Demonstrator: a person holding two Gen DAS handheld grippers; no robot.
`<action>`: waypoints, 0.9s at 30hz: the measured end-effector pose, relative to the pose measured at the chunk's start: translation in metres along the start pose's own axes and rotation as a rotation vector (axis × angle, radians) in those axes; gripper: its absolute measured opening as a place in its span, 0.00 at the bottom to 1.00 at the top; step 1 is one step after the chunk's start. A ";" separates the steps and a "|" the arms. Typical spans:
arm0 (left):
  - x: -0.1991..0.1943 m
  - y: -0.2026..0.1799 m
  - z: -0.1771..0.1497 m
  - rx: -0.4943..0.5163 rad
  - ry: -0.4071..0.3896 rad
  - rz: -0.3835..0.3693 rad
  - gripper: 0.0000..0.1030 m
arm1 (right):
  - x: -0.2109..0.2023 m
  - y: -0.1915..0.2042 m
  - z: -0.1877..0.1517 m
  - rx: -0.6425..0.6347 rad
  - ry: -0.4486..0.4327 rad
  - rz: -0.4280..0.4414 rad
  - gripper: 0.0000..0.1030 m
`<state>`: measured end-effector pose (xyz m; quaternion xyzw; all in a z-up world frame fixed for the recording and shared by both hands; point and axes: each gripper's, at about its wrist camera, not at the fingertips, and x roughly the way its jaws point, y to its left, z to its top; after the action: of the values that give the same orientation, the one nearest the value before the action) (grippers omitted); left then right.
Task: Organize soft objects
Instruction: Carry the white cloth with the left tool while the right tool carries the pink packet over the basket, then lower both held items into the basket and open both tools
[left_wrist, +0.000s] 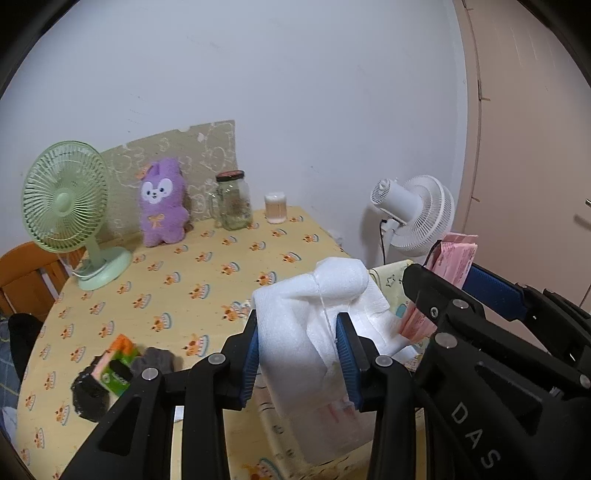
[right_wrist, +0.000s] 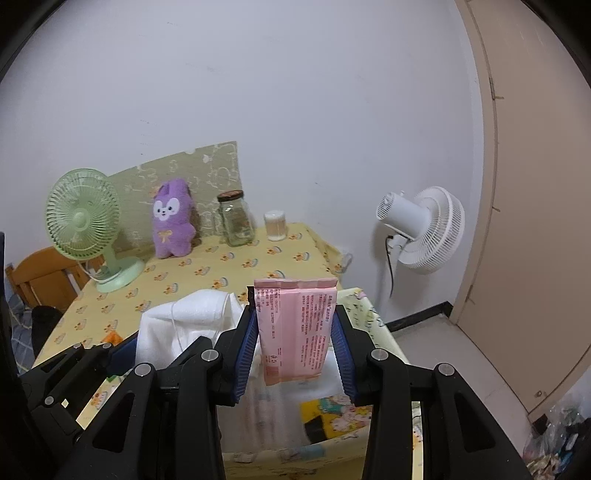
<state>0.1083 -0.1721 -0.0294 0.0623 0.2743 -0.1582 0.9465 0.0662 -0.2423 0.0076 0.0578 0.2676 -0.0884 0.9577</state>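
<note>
Now the left gripper (left_wrist: 301, 354) pinches a white towel (left_wrist: 317, 325) between its blue pads, low in the middle of the left view. Beside it, the right gripper (right_wrist: 295, 354) clamps a pink packet (right_wrist: 295, 325) upright, low at the centre of the right view. Behind them, on the yellow table (left_wrist: 207, 266), a purple plush (left_wrist: 162, 203) stands at upper left between a green fan (left_wrist: 66, 206) and a jar (left_wrist: 233, 201). A white fan (right_wrist: 424, 229) stands at right.

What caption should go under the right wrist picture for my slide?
Right gripper holds up a pink packet beside a white towel, purple plush bunny watching.
</note>
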 end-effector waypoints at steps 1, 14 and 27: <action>0.002 -0.002 0.000 0.002 0.005 -0.003 0.38 | 0.002 -0.003 0.000 0.002 0.003 -0.006 0.42; 0.039 -0.023 0.000 0.039 0.102 0.042 0.63 | 0.033 -0.030 -0.008 0.035 0.064 -0.050 0.42; 0.043 -0.020 -0.002 0.047 0.157 0.012 0.82 | 0.048 -0.030 -0.008 0.036 0.099 -0.002 0.42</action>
<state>0.1348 -0.2016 -0.0550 0.0984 0.3436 -0.1534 0.9213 0.0966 -0.2774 -0.0265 0.0789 0.3130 -0.0914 0.9420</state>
